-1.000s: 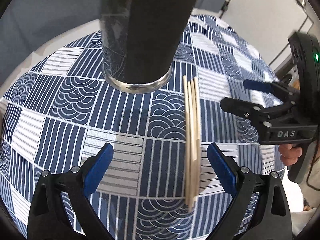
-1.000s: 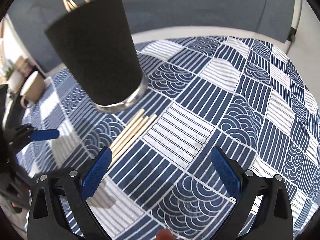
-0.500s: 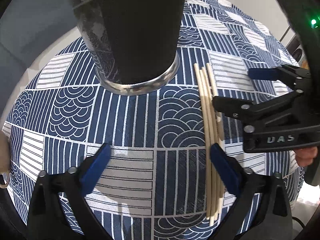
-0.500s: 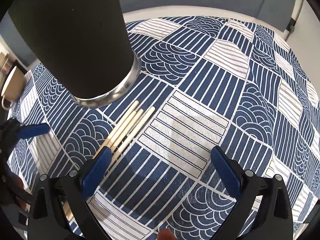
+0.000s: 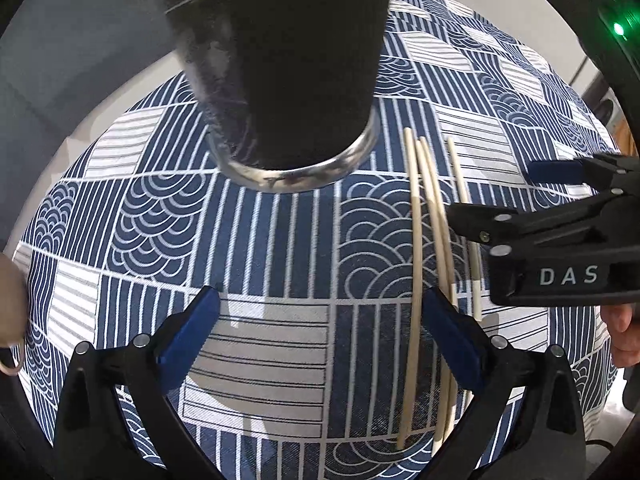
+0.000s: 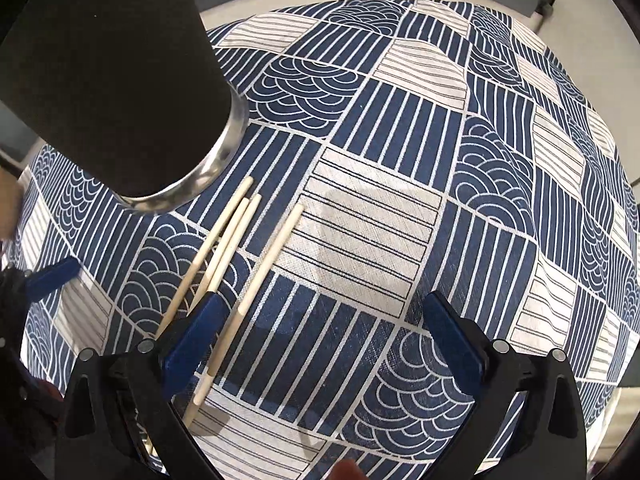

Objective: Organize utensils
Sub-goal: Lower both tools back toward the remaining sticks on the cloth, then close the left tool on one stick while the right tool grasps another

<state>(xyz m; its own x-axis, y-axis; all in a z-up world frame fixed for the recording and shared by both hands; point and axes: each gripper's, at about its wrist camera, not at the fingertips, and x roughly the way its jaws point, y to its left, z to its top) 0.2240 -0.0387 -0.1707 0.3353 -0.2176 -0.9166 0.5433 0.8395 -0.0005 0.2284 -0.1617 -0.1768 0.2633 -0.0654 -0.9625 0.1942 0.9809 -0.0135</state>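
Four chopsticks [image 6: 236, 264] lie flat on the patterned cloth [image 6: 400, 184] that covers the worktop, just beside the foot of the tall dark holder [image 6: 120, 80] with its metal base ring. Three keep close together; the fourth lies a little apart on the side away from the holder, roughly parallel. Their long axis runs from near the holder's base back toward both cameras.

The right gripper [image 6: 324, 344] hangs over them with jaws wide apart and nothing between the pads. Its left pad sits over the lower part of the close three, while the lone stick passes just inside that pad, so the sticks lie at the left edge of its span — not centred.

The left gripper [image 5: 320, 336] is also spread wide and holds nothing. In its view the chopsticks [image 5: 424, 248] run under and beside its right pad, with the right gripper [image 5: 560, 216] reaching across them from the right.

Both are about equally near. Judging from this, either would need a small sideways shift to centre the bundle, and closing across the sticks' length looks the workable line — each gripper's span already lies crosswise to them.
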